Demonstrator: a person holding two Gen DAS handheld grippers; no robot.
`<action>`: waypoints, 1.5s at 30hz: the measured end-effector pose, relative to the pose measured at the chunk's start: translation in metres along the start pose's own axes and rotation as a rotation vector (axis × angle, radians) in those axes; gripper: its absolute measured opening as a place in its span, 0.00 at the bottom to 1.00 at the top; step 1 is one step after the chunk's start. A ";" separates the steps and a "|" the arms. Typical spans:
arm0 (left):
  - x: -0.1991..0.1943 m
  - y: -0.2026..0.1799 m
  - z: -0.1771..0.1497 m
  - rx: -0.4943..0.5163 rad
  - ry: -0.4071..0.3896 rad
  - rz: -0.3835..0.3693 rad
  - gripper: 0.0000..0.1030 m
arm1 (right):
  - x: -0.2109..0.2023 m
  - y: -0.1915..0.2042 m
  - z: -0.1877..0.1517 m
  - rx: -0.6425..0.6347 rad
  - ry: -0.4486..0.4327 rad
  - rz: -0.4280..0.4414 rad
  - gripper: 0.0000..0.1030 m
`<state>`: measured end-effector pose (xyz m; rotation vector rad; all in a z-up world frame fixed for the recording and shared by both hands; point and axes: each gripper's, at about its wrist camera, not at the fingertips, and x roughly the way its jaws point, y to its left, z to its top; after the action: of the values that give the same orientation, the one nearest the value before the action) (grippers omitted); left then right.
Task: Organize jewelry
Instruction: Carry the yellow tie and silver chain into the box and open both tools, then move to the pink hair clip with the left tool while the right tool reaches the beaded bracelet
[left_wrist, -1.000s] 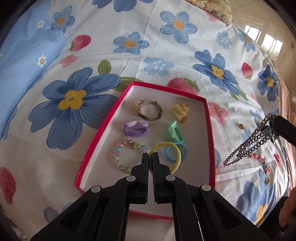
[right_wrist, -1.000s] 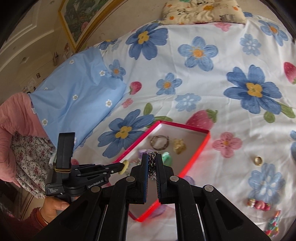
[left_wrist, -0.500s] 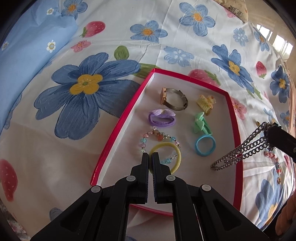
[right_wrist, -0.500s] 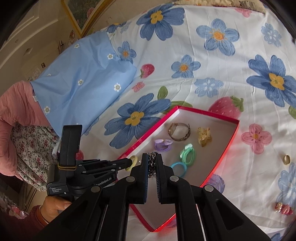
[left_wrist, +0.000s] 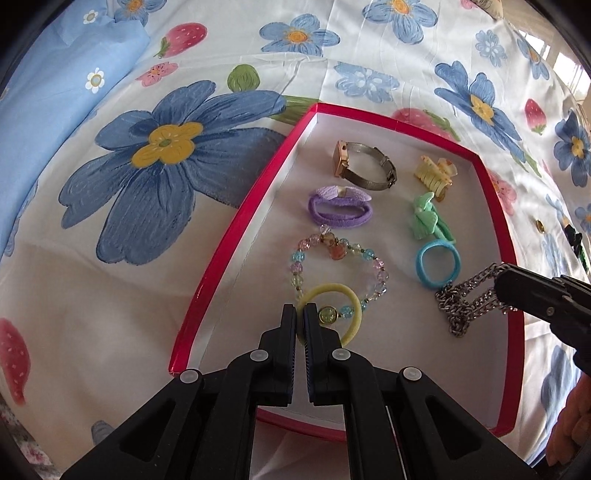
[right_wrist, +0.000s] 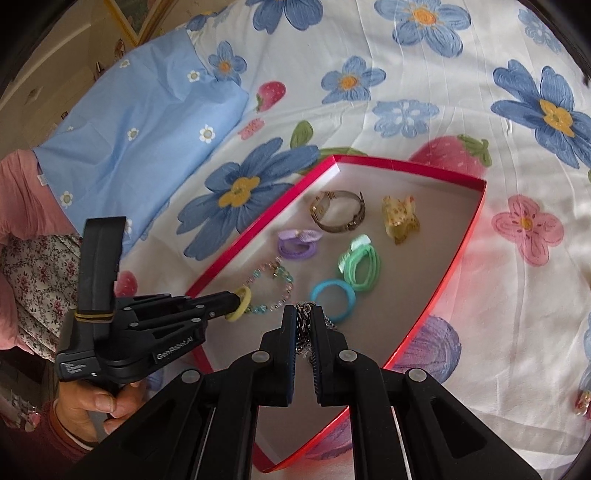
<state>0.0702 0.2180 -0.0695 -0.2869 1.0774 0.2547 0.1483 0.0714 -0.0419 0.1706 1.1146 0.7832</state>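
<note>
Both tools are matte black plastic. The left claw (right_wrist: 236, 302) has pale round screw heads along its linkage, white lettering on its side and a yellow rubber band around its upright handle. The hand (right_wrist: 92, 406) wears a dark red cuff.

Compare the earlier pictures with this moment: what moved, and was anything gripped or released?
Both grippers came down toward the red box. The left gripper carried the yellow hair tie low over the beaded bracelet; the right gripper brought the silver chain from outside the box to just beside the blue ring. Nothing was gripped or released: both jaws stayed shut on their loads. The box and its contents kept their places.
</note>
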 end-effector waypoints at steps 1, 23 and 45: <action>0.001 -0.001 0.000 0.002 0.002 0.004 0.03 | 0.002 -0.001 -0.001 -0.001 0.006 -0.003 0.06; -0.012 0.001 -0.003 -0.021 -0.026 0.001 0.42 | 0.012 -0.005 -0.006 -0.001 0.043 -0.030 0.16; -0.077 -0.048 -0.013 0.046 -0.113 -0.091 0.53 | -0.079 -0.040 -0.029 0.099 -0.106 -0.077 0.38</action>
<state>0.0410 0.1640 -0.0014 -0.2766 0.9546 0.1629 0.1259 -0.0157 -0.0166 0.2487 1.0534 0.6440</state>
